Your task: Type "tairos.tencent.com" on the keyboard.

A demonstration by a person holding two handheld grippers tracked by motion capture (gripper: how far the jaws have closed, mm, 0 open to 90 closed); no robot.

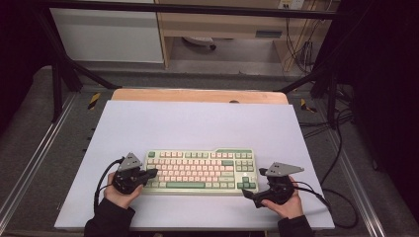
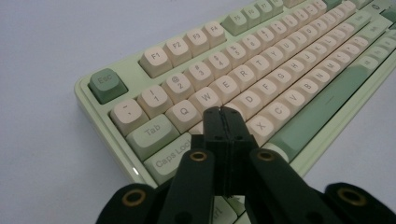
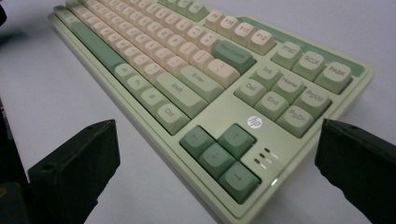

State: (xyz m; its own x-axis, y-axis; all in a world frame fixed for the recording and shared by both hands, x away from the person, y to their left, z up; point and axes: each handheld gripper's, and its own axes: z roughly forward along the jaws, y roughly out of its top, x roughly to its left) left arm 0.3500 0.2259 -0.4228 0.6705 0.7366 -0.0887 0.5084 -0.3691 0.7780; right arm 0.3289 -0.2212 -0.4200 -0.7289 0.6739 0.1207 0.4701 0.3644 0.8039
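Observation:
A pale green keyboard (image 1: 200,170) with cream and green keys lies on a light mat (image 1: 197,123), near its front edge. My left gripper (image 1: 154,173) is over the keyboard's left end. In the left gripper view the left gripper (image 2: 223,114) is shut with nothing between its jaws, and its tip hangs over the keys just right of Caps Lock (image 2: 169,156). I cannot tell whether it touches them. My right gripper (image 1: 249,195) is at the keyboard's front right corner. The right gripper (image 3: 217,135) stands open, with its jaws either side of the arrow keys (image 3: 219,156) and clear of them.
The mat covers a wooden table (image 1: 197,95). Black frame bars (image 1: 64,64) stand at the back left and right. Cables (image 1: 336,163) trail off the right edge. The mat is bare behind and beside the keyboard.

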